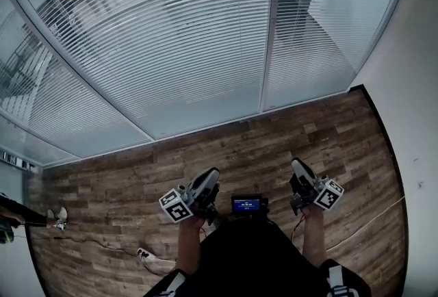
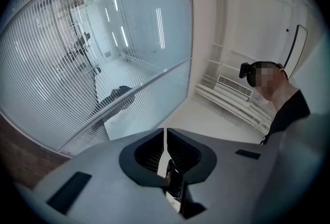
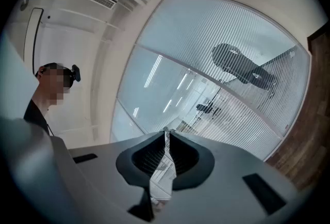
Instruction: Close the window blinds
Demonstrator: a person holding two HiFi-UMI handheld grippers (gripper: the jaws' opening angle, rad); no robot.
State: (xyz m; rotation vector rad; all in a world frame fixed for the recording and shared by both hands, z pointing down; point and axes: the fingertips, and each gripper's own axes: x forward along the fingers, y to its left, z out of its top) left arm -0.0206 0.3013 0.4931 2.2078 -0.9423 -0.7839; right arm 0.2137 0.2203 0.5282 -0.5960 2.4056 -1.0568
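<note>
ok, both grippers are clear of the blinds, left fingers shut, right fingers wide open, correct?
No: the right gripper is shut too, fingers together on nothing, per the right gripper view. The left gripper is shut and both are clear of the blinds.

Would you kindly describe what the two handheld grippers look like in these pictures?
The left gripper and right gripper are both grey with black ribbed pads. Each carries a white cube printed with black square markers. The forearms are bare; the clothing looks black.
</note>
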